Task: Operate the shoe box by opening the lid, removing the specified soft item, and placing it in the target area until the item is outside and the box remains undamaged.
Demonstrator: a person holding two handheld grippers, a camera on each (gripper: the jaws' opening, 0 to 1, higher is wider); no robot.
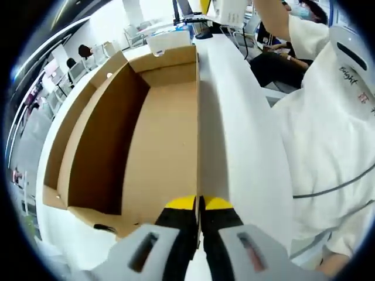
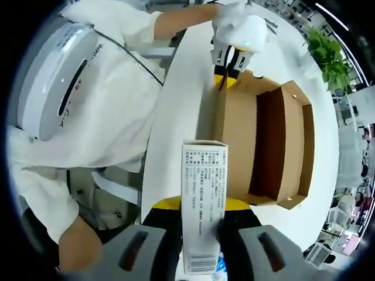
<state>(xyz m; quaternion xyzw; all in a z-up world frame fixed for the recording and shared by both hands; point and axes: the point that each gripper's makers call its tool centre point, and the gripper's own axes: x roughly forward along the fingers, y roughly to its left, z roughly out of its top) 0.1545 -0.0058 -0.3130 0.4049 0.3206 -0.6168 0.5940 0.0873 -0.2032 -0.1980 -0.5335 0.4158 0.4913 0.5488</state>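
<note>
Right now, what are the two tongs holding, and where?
The left tongs pinch the edge of the cardboard box's wall. The right tongs grip a small printed carton around its lower part.

In the left gripper view, the left gripper [image 1: 199, 206] is closing its jaws on the shoe box [image 1: 158, 146] wall, and that wall is hiding the faces of the yellow pads. The box's near corner is running behind the grey jaw bodies. In the right gripper view, a white label panel [image 2: 203, 205] is covering the gap between the right gripper's [image 2: 202, 206] jaws; its print is too small to read, and its lower end is running off the bottom edge.
</note>
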